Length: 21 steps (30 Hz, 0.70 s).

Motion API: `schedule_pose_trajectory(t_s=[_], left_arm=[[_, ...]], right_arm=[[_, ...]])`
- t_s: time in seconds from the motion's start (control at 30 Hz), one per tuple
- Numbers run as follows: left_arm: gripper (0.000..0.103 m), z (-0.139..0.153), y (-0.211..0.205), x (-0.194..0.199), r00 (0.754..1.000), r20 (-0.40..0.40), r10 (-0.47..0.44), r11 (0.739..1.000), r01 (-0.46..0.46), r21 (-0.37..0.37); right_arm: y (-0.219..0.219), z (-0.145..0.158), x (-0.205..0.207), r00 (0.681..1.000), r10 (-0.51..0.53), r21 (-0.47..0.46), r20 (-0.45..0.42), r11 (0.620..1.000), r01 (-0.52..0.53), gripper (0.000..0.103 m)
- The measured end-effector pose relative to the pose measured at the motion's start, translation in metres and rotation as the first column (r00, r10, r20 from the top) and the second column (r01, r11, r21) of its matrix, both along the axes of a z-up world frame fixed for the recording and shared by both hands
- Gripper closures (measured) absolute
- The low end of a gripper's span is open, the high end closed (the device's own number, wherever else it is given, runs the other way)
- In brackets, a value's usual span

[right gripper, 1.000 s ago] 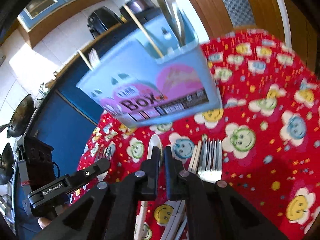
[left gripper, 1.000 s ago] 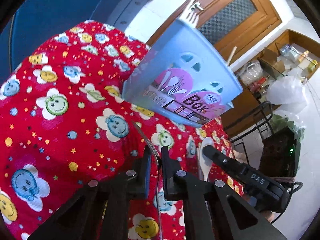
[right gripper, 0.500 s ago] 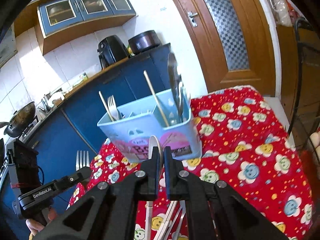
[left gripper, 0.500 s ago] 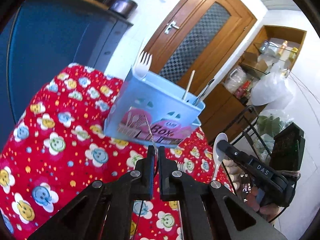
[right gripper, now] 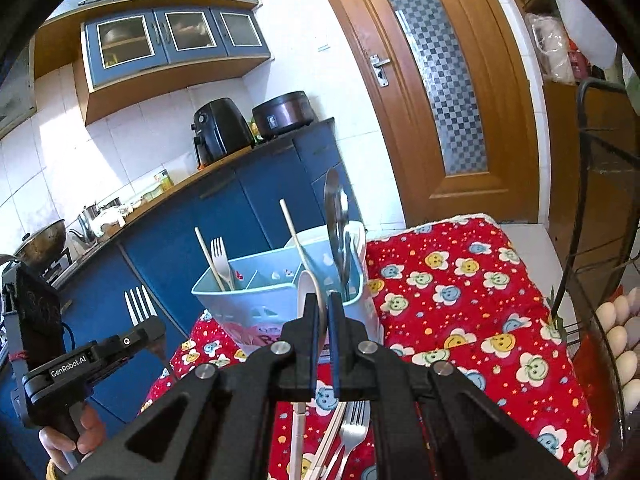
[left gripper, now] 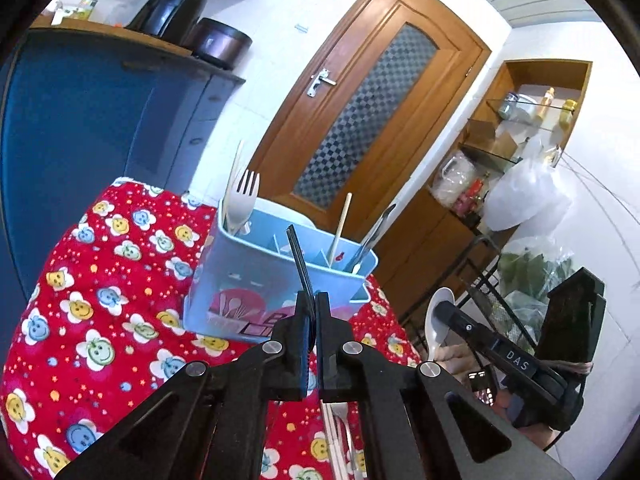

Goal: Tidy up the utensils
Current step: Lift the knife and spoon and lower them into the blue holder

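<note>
A light blue utensil holder point(left gripper: 256, 280) stands on the red flowered cloth, with a white fork point(left gripper: 245, 200), a chopstick and a metal utensil in it; it also shows in the right wrist view point(right gripper: 264, 300). My left gripper point(left gripper: 311, 308) is shut on a metal fork point(left gripper: 298, 256), tines up, seen edge-on, held in front of and above the holder. The fork's tines show in the right wrist view point(right gripper: 139, 305). My right gripper point(right gripper: 324, 308) is shut on a white spoon point(right gripper: 306, 286), also seen in the left wrist view point(left gripper: 436, 320).
More utensils, a metal fork point(right gripper: 354, 428) and white chopsticks point(right gripper: 326, 448), lie on the red cloth point(right gripper: 460, 300) under my right gripper. A blue cabinet point(left gripper: 80, 128) stands behind. A wooden door point(left gripper: 360, 92), a black wire rack point(right gripper: 600, 200) and eggs point(right gripper: 624, 340) are at the right.
Both grippers have risen and pulled back from the cloth, each lifting its utensil. The holder now appears lower and farther, seen from above its rim.
</note>
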<state>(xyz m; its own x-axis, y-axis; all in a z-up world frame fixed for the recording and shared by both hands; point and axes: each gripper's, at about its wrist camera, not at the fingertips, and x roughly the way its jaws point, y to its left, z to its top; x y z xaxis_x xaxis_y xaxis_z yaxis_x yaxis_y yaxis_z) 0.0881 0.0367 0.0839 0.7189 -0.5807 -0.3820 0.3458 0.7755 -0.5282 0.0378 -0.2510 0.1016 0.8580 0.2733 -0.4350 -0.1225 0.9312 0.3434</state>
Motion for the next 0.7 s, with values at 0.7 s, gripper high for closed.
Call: schedule_pose_trajectory(t_s=[0.7], left_arm=[[0.101,0.084,-0.012,0.027,0.991,0.132,0.003,1.0,-0.006,0.019]], right_arm=[[-0.01,0.032,0.018,0.998,-0.034,-0.051,0.053,0.998,0.037,0.097]])
